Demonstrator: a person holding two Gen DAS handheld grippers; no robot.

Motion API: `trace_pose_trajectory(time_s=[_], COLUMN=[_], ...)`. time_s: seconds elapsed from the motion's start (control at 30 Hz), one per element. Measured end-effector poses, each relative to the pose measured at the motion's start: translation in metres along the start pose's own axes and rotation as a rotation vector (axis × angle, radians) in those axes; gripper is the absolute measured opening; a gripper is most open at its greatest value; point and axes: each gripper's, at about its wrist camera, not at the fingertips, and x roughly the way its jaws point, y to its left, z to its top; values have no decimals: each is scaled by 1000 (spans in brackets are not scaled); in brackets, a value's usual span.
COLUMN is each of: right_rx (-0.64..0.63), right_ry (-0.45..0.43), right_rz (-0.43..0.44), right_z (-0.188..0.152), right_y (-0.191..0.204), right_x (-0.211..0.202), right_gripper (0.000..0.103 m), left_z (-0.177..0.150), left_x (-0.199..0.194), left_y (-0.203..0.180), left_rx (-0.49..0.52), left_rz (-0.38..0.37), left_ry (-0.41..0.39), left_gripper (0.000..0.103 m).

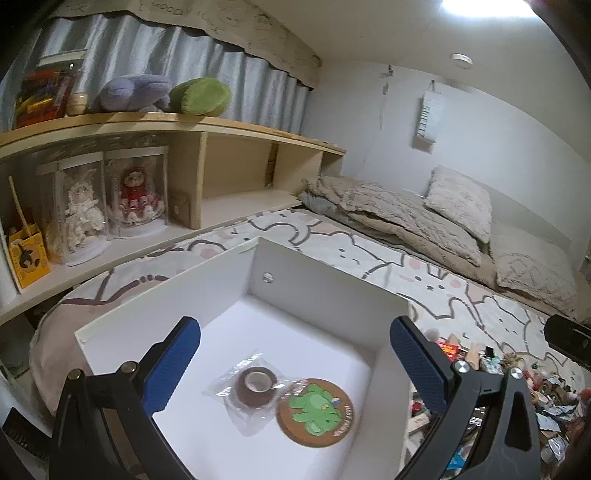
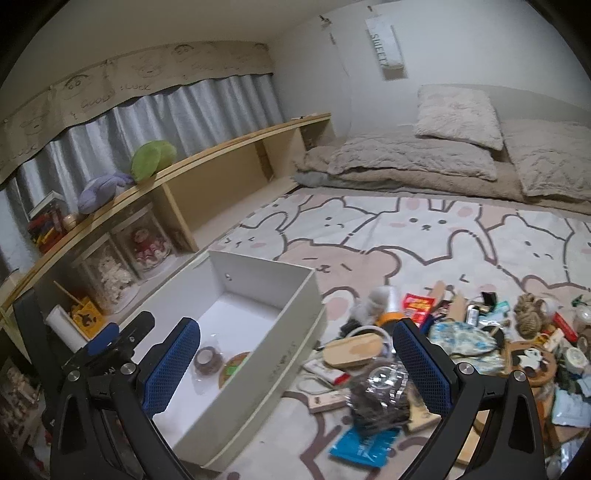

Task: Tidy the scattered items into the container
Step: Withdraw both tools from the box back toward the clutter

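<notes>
Tape roll (image 1: pixel 256 387) upright, hole upward, in container (image 1: pixel 162 295).

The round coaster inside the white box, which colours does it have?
Brown coaster with a green animal figure on it, clearest in the left wrist view.

We see white walls (image 2: pixel 314 48) and a bright ceiling light (image 1: pixel 487 7); grey curtains (image 2: pixel 207 107) hang above a long wooden shelf (image 2: pixel 221 147); a bunny-print rug (image 2: pixel 424 236) covers the floor.

The wall hanging (image 2: pixel 386 44) reads "SWEET"; the curtain valance (image 2: pixel 135 86) bears handwritten "LUCK".
</notes>
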Motion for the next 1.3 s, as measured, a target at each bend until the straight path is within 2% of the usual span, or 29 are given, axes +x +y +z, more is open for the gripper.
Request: trace_pose_trajectory(time_s=[0.43, 0.83, 1.2, 1.3], right_rx=[35, 73, 91, 90], right_ry=[-91, -173, -204, -215], right_rz=[-91, -244, -347, -376], right_z=[2, -1, -22, -31], right_y=[-44, -101, -144, -156], right_x=[-50, -98, -132, -138], right_gripper=[103, 103, 103, 103], left_z=[-6, -19, -36, -41], left_x=[-7, -7, -5, -7], left_y=[-43, -82, -124, -132], left_rx=[76, 131, 227, 233], left_rz=[-62, -161, -231, -274], left_ry=[-24, -8, 0, -12], left_gripper=[103, 103, 103, 103])
